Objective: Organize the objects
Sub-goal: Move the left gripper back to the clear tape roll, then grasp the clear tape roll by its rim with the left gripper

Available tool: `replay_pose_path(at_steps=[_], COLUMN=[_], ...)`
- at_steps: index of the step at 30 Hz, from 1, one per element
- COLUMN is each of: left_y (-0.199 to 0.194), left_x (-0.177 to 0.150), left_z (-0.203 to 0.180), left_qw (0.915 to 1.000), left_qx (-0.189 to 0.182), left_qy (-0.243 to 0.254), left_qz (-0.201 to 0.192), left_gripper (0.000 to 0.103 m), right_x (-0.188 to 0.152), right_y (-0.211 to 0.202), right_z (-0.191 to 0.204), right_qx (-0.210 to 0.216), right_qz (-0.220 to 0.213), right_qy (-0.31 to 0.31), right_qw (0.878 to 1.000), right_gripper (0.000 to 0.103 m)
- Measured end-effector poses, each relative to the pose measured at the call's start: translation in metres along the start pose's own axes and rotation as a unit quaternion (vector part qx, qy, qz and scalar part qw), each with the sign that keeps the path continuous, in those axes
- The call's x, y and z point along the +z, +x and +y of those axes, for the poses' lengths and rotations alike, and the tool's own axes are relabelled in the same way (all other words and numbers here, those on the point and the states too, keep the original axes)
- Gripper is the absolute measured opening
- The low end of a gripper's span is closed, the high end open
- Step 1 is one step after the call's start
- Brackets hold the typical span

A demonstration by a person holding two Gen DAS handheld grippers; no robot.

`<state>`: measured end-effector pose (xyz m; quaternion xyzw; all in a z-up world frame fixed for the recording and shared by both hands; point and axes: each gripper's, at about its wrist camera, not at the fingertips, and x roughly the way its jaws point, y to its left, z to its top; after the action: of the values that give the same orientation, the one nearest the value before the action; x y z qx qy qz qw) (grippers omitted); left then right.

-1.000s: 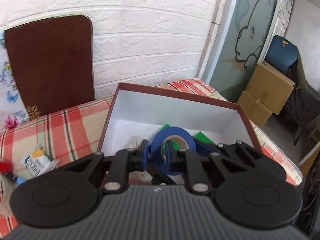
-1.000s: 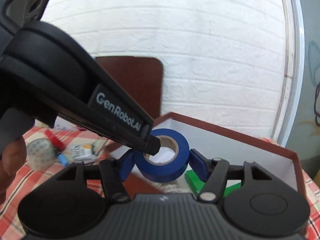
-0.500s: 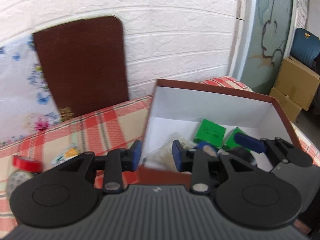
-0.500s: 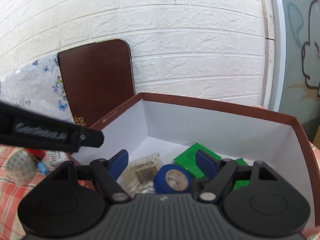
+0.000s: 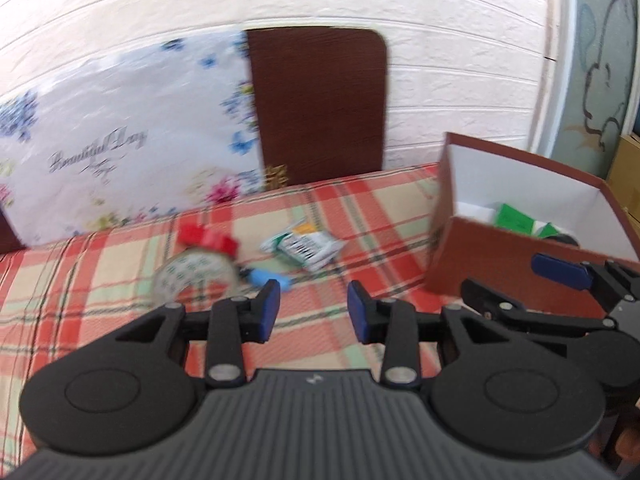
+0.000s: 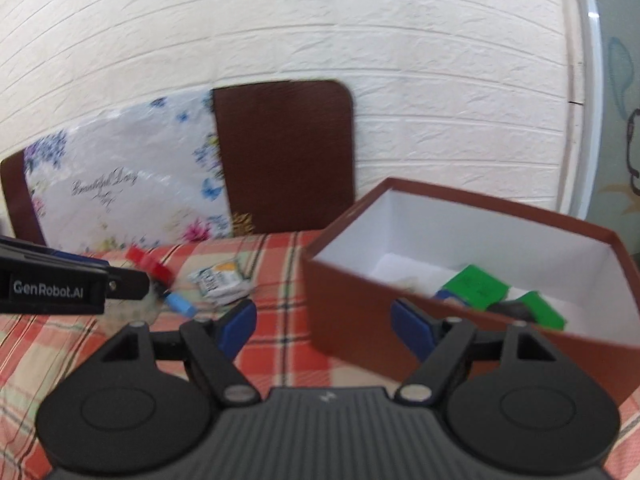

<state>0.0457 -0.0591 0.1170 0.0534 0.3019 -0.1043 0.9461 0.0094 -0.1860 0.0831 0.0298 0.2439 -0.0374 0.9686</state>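
Both pairs of blue-padded fingers stand spread and hold nothing: the left gripper [image 5: 313,311] hangs over the checked cloth, the right gripper [image 6: 324,326] beside the near wall of the brown cardboard box [image 6: 348,300]. Half a second ago both cameras looked down into that box, where the blue tape roll lay freshly dropped; now they have swung away toward the back-left part of the red-and-cream plaid tablecloth [image 5: 100,272]. By my reading one item is stored and the next pick is being lined up.

Waiting there, close together, are a clear patterned tape roll [image 5: 192,276] — glossy, standing on edge — a red plastic piece [image 5: 208,238] touching its top, a small light-blue cylinder [image 5: 266,278] beside it, and a crinkly white-and-green foil sachet [image 5: 304,246] nearer the box. Inside the white-lined box, flat green cards [image 6: 476,288] lie against its far-right corner; the blue roll is barely visible behind the wall.
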Motion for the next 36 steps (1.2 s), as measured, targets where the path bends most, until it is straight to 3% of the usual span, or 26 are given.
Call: replay_pose_path(at_steps=[3,5,8,10,11,15,17,20,23,26,31,36], left_y=[-0.001,0.005,0.013,0.016,0.015,0.006,0.007,0.006,0.007,0.008,0.008,0.009], left_x=[-0.033,-0.058,-0.091,-0.108,-0.116,-0.136,-0.135,-0.136,-0.142,-0.143,-0.142,-0.14], left_z=[0.045,0.078,0.129,0.161,0.174,0.185,0.183,0.185,0.192,0.193,0.196,0.192], left_qw=[0.9993,0.9969,0.9884,0.981,0.9786,0.9796,0.9799,0.9803,0.9792,0.9794,0.9792,0.9812], left_qx=[0.025,0.063,0.128,0.149,0.151,0.144,0.144,0.135,0.123,0.119,0.111,0.117], left_qy=[-0.026,-0.04,-0.071,-0.113,-0.133,-0.139,-0.136,-0.141,-0.157,-0.159,-0.165,-0.15], left_qz=[0.008,0.024,0.04,0.05,0.044,-0.02,-0.024,-0.03,-0.037,-0.039,-0.041,-0.032], left_gripper=[0.044,0.044,0.044,0.044,0.052,0.059,0.063,0.065,0.065,0.067,0.07,0.071], right_x=[-0.013,-0.023,-0.033,-0.034,-0.032,-0.025,-0.021,-0.015,-0.014,-0.019,-0.031,-0.065], right_y=[0.004,0.006,0.012,0.016,0.02,0.044,0.064,0.094,0.122,0.142,0.113,0.05], right_z=[0.026,0.046,0.076,0.096,0.106,0.148,0.166,0.189,0.211,0.225,0.209,0.152], right_qx=[0.024,0.043,0.071,0.087,0.094,0.113,0.112,0.118,0.115,0.079,0.1,0.124], right_qz=[0.022,0.038,0.055,0.055,0.054,0.049,0.053,0.068,0.072,0.071,0.075,0.079], right_qy=[-0.018,-0.038,-0.07,-0.092,-0.1,-0.133,-0.139,-0.121,-0.12,-0.144,-0.167,-0.182], right_qw=[0.999,0.998,0.994,0.99,0.989,0.983,0.982,0.983,0.984,0.984,0.978,0.972], right_gripper=[0.077,0.076,0.072,0.071,0.071,0.075,0.092,0.102,0.102,0.093,0.093,0.093])
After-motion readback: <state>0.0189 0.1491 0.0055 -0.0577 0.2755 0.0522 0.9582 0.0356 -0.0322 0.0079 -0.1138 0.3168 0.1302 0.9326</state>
